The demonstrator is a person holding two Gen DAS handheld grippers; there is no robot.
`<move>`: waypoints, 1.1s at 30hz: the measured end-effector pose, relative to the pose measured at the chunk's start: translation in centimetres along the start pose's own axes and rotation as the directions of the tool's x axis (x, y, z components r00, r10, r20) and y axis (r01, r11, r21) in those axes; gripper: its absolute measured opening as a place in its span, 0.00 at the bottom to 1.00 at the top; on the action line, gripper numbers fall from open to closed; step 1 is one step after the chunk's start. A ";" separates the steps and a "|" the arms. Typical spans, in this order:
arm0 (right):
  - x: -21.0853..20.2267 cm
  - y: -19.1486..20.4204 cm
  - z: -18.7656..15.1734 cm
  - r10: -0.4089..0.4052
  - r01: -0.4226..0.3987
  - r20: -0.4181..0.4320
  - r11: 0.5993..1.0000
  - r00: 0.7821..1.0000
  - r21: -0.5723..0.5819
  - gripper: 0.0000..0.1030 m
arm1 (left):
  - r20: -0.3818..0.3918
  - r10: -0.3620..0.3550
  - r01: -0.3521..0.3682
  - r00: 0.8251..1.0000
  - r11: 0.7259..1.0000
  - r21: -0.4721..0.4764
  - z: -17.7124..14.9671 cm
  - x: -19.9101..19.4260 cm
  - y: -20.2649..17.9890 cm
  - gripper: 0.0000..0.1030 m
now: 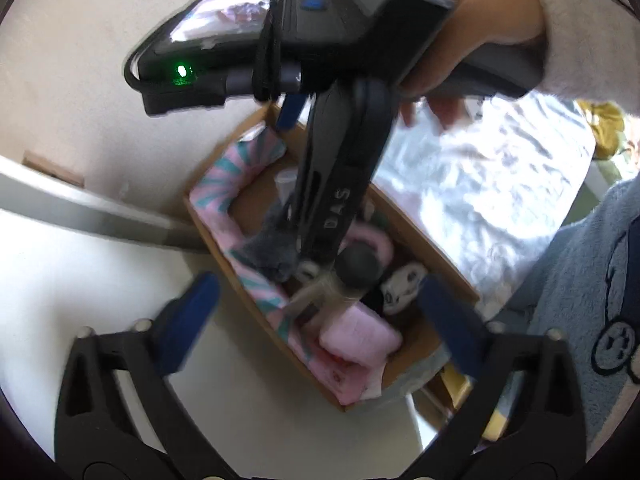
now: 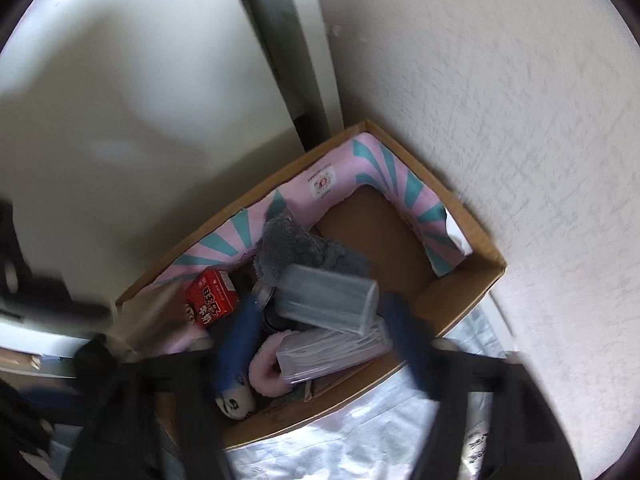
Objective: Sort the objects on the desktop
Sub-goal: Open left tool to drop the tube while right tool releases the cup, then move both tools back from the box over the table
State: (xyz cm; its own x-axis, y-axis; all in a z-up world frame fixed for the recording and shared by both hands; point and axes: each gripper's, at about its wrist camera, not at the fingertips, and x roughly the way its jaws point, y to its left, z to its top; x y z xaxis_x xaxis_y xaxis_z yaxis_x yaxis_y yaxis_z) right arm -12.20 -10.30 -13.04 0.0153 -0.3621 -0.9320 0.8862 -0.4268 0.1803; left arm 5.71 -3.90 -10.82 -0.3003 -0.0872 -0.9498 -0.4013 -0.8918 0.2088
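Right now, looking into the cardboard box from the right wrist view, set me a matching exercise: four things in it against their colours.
Things:
1. snack carton
2. fluffy cloth
3. top mask pack
4. fuzzy ring

Colours:
A. pale pink
B. red with white lettering
C. clear wrap over grey-blue
D. dark grey

All four lie inside the cardboard box.

Pairs: 1-B, 2-D, 3-C, 4-A
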 end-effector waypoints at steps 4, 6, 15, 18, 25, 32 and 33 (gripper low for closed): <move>-0.2 -0.9 -0.4 -0.008 0.007 0.036 0.999 0.999 0.035 1.00 | 0.000 -0.021 0.021 1.000 1.000 -0.001 0.2 -0.1 -0.2 1.00; -0.1 -1.0 -0.5 -0.016 0.015 0.027 0.999 1.000 0.040 1.00 | -0.005 -0.018 0.018 1.000 1.000 0.001 0.2 0.3 0.0 1.00; -1.4 -1.1 -0.7 -0.052 0.051 0.052 0.999 0.997 0.019 1.00 | -0.031 -0.033 0.034 0.999 0.999 0.020 -0.3 1.3 -0.1 1.00; -2.1 -1.4 -1.0 -0.059 0.057 0.060 0.998 0.996 0.026 1.00 | -0.018 -0.019 0.019 1.000 1.000 0.023 -0.3 1.1 -0.2 1.00; -5.2 -3.2 -3.3 0.019 -0.024 0.100 0.998 0.995 0.050 1.00 | -0.012 -0.089 0.088 0.996 0.995 -0.038 0.7 0.5 0.3 1.00; -9.6 -7.0 -8.4 -0.050 0.047 0.025 0.995 0.998 0.093 1.00 | -0.086 -0.143 0.140 0.986 0.989 -0.035 1.9 2.2 -1.5 1.00; -10.4 -7.5 -9.2 -0.074 0.071 0.035 0.993 0.997 0.097 1.00 | -0.095 -0.133 0.130 0.987 0.991 -0.033 2.2 2.4 -1.8 1.00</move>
State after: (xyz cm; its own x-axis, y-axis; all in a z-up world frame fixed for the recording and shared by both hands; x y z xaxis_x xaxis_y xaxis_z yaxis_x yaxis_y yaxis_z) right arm -14.73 4.28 -7.60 -0.0670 -0.3580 -0.9313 0.8362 -0.5294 0.1434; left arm 3.79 -1.54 -12.99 -0.1604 -0.0098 -0.9870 -0.4084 -0.9097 0.0754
